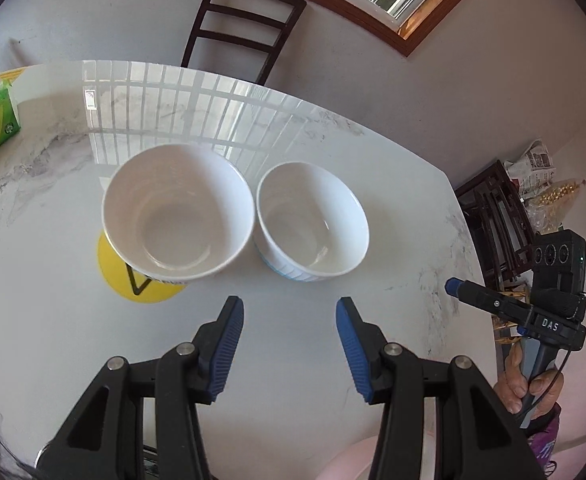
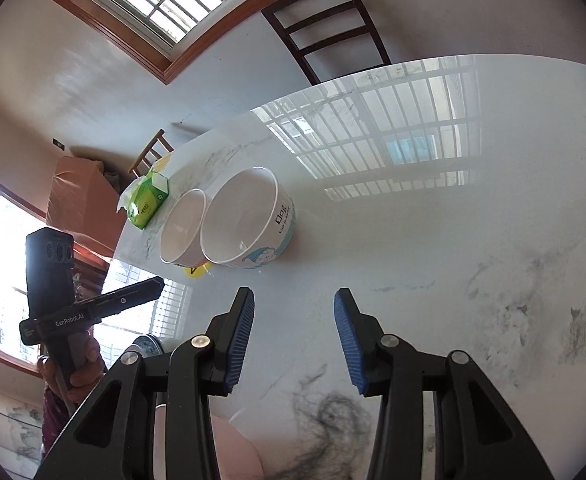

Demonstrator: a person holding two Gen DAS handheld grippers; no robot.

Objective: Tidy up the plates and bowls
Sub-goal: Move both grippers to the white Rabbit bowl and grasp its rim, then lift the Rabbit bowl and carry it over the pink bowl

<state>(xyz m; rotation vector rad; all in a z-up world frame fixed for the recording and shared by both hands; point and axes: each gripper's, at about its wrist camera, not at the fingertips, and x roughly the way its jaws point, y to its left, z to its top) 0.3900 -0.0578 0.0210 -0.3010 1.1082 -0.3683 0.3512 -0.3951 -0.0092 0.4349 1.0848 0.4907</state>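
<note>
On the glossy white marble tabletop [image 1: 333, 360], two round white ceramic bowls [image 1: 178, 212] sit side by side. Both hand-held grippers, left hand-held gripper [image 1: 290, 312] and right hand-held gripper [image 2: 294, 304], stand apart, empty. Best grip one rim squarely before nesting.

Two bowls [image 1: 178, 210] [image 1: 312, 220] side by side on table [image 1: 53, 320] (nearly touching).

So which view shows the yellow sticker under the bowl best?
The left wrist view: the yellow sticker shows its black triangle, partly covered by the larger bowl. In the right wrist view only a sliver peeks out below the bowls.
</note>
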